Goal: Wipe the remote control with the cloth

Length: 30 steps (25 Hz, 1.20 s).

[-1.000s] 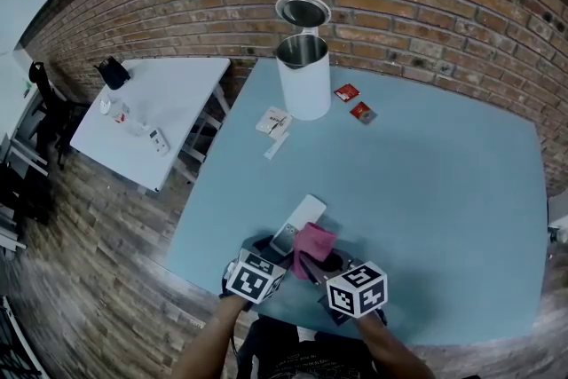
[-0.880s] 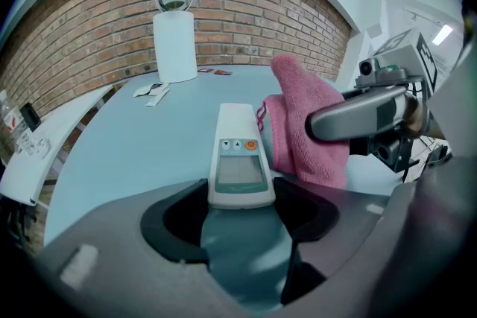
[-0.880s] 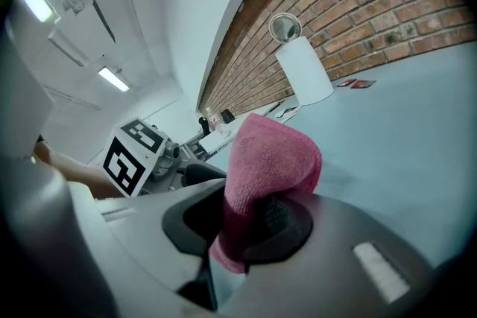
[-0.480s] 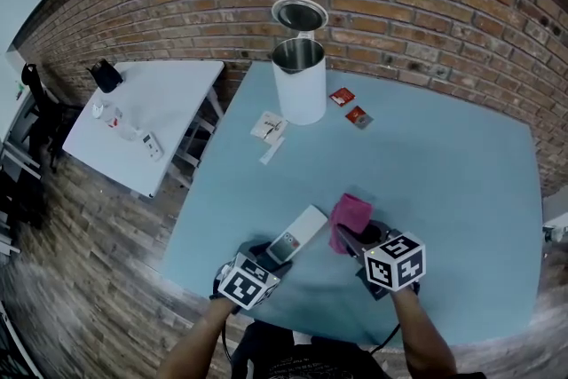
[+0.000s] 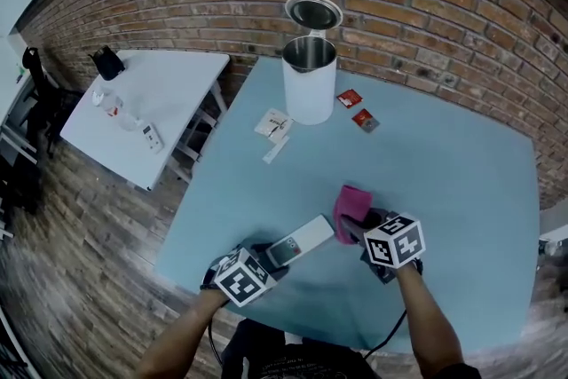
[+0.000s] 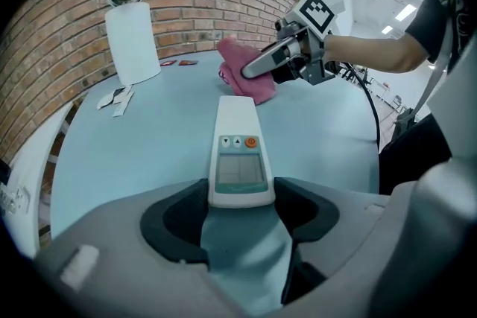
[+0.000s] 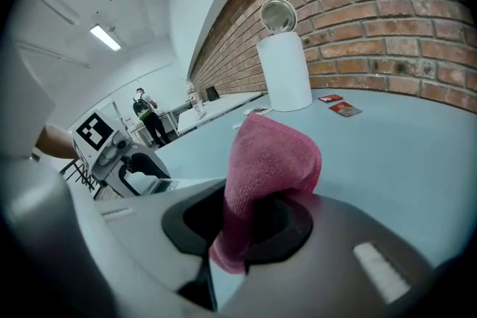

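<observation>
Though the head view half hides both grips, each claw's own view shows the left claw (image 6: 240,208) clamped on the remote control (image 6: 238,153), the right claw (image 7: 250,223) on the cloth (image 7: 272,156) just beside it; a white bin (image 5: 309,89) stands well back on the desk (image 5: 444,173).

Pink cloth (image 5: 353,207); white remote control (image 5: 302,240), orange button (image 6: 250,141); pale blue table (image 5: 444,182); red-brick wall (image 5: 426,4).

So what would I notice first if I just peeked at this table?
The bright pink cloth, pinched in the right gripper over the blue table. Beside it, the left gripper holds a white remote control by one end. At the back, a tall white bin stands by the brick wall.
</observation>
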{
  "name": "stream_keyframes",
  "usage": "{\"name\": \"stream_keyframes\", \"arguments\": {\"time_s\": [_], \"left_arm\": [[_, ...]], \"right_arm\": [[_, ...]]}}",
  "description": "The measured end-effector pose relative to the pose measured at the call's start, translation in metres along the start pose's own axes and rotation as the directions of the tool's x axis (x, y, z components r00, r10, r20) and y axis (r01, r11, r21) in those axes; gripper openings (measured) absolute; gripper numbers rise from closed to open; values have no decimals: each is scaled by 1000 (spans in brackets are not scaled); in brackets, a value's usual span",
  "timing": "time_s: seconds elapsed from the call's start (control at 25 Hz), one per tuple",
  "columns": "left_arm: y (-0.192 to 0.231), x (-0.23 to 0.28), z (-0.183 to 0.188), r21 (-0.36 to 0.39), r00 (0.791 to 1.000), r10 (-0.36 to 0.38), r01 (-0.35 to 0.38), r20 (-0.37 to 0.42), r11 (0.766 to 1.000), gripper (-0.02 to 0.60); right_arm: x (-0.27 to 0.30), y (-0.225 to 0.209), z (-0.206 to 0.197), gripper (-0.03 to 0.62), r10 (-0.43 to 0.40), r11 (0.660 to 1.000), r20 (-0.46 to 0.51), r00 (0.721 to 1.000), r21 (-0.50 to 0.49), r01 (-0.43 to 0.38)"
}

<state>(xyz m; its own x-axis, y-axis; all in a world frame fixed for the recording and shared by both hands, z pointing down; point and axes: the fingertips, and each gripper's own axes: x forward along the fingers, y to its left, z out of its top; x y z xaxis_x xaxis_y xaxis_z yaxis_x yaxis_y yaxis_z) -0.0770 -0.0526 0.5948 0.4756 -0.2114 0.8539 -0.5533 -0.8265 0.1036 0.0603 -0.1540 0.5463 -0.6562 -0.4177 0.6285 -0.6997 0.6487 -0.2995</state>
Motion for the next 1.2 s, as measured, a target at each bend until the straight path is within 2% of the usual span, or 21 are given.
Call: {"name": "stream_keyframes", "arguments": {"time_s": [0.48, 1.2], "left_arm": [[-1, 2, 3, 11, 1000, -12, 12, -5, 1000, 278], [-4, 4, 2, 45, 999, -39, 39, -12, 998, 278]], "right_arm": [[33, 4, 17, 67, -18, 990, -58, 998, -140, 10], [66, -2, 39, 69, -65, 980, -79, 995, -191, 49]]}}
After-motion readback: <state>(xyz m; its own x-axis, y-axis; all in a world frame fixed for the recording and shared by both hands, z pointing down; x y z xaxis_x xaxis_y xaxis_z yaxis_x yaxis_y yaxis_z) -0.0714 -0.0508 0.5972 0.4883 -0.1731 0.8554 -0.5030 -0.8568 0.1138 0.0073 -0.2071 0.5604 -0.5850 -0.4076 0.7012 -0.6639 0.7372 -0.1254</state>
